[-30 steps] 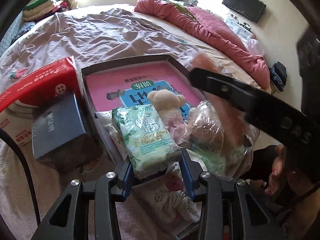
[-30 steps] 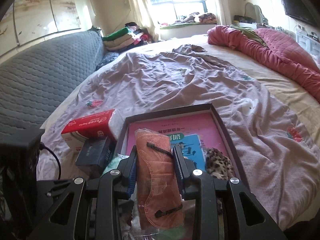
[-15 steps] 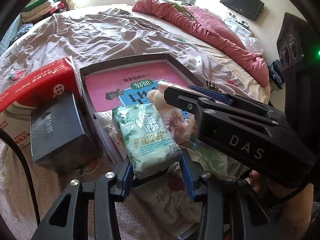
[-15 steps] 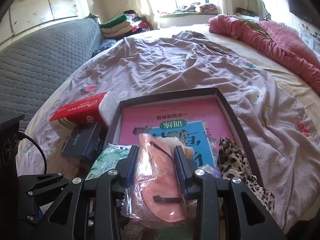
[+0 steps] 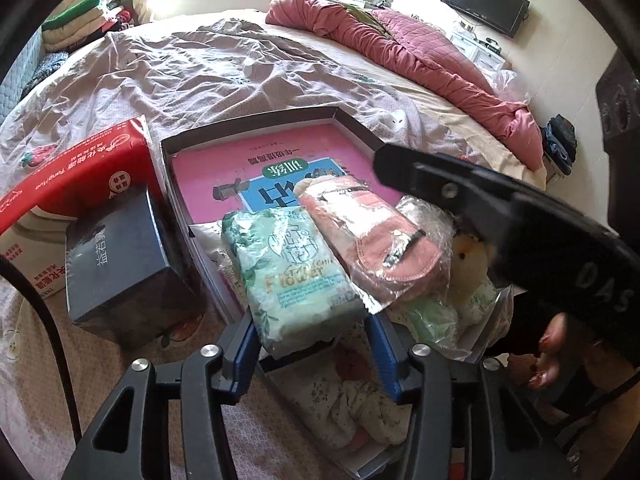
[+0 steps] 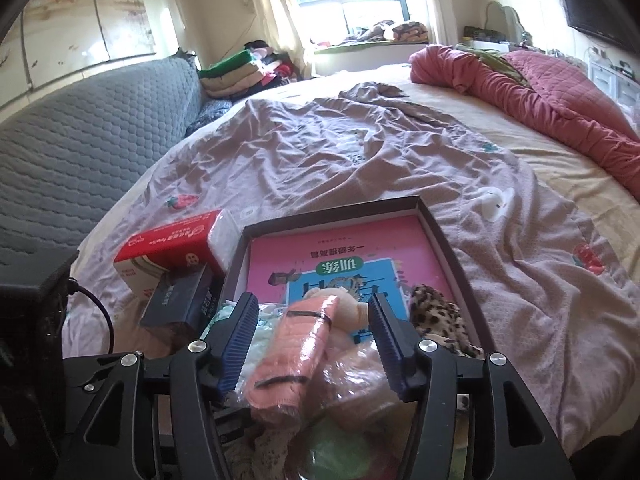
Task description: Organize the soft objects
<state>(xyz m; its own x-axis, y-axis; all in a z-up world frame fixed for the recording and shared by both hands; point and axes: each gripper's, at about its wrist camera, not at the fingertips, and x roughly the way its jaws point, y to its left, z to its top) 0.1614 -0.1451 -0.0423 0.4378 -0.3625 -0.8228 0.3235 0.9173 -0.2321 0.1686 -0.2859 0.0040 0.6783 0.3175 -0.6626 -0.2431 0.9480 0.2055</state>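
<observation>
In the left wrist view a green "Flower" tissue pack [image 5: 288, 276] lies on the pile in the near end of the dark-rimmed box [image 5: 256, 128]. My left gripper [image 5: 312, 346] straddles its near end. Its jaws are opening and a gap shows at the right pad. A pink face mask in clear wrap [image 5: 368, 232] rests across the pack and a plush toy [image 5: 468, 256]. In the right wrist view that mask pack [image 6: 296, 344] lies between the opening jaws of my right gripper [image 6: 314, 342], with space on both sides.
A red tissue box [image 5: 80, 176] and a dark carton [image 5: 116, 256] stand left of the box. A pink book [image 6: 348, 248] lines its floor, and leopard-print cloth [image 6: 440, 312] lies at its right side. A hand [image 5: 548, 360] shows at right. Rumpled bedding stretches beyond.
The right gripper carried the mask pack down onto the pile, then spread its jaws off it. The left gripper's jaws widened around the green tissue pack.
</observation>
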